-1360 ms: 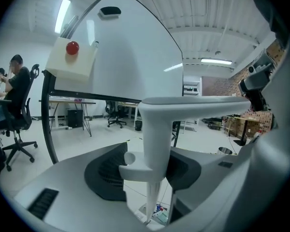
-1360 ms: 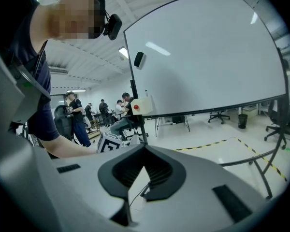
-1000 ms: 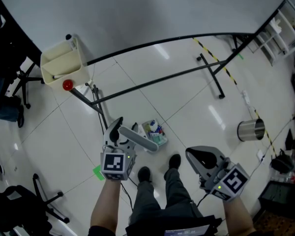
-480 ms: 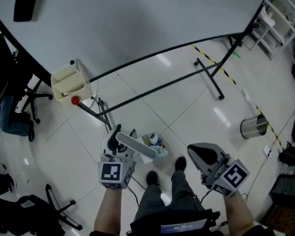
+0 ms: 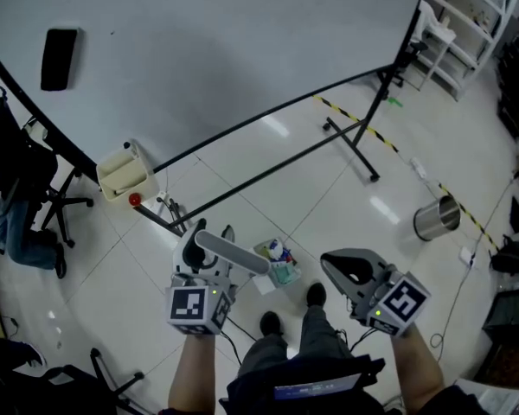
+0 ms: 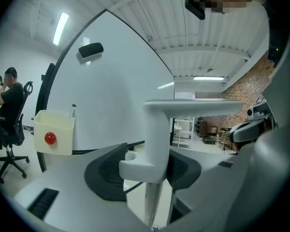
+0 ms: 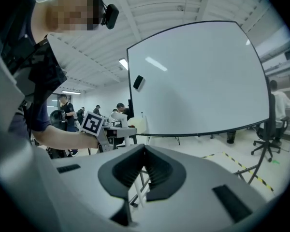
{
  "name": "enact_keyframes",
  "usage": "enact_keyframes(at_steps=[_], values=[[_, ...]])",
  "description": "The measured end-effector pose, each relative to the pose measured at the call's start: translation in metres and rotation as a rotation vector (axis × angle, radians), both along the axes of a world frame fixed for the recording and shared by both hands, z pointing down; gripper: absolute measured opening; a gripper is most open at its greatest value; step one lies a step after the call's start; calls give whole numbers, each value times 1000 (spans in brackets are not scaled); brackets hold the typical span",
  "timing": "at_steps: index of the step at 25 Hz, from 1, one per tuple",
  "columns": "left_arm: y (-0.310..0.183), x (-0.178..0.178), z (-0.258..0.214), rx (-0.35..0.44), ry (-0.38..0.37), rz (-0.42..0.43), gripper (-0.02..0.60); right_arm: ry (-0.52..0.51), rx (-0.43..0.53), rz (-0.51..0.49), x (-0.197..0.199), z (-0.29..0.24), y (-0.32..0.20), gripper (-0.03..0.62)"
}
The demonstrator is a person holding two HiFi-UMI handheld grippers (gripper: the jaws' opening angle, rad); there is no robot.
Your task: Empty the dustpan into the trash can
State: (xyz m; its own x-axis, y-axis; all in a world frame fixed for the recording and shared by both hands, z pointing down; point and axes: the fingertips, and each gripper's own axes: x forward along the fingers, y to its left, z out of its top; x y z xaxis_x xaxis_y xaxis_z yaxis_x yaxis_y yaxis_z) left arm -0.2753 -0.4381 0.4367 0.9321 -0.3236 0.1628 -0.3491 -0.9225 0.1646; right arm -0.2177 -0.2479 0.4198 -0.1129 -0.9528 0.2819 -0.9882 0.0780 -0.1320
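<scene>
In the head view, your left gripper [image 5: 201,251] sits low and left of centre, jaws clamped on the white handle [image 5: 233,252] of the dustpan [image 5: 279,264]. The left gripper view shows the handle's stem squeezed between the dark pads. The teal pan, with bits of colourful litter in it, shows just right of that gripper, above your shoes. Further right, your right gripper [image 5: 333,264] has its jaws pressed together on nothing. The metal trash can [image 5: 436,218] stands on the floor at the right edge, well apart from the pan.

Glossy white tile floor [image 5: 329,206] with steel trash can [image 5: 437,218], whiteboard stand [image 5: 350,151]
</scene>
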Motion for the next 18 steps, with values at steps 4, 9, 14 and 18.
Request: enact_keyframes(at_steps=[4, 9, 14, 18], values=[[8, 10, -27, 0, 47, 13, 202, 21, -2, 23, 2, -8, 8, 15], [9, 19, -57, -17, 102, 14, 202, 42, -4, 47, 6, -25, 18, 15], [14, 25, -76, -33, 138, 30, 202, 71, 9, 79, 6, -40, 20, 15], [25, 36, -87, -42, 159, 63, 202, 91, 1, 113, 5, -41, 26, 15]])
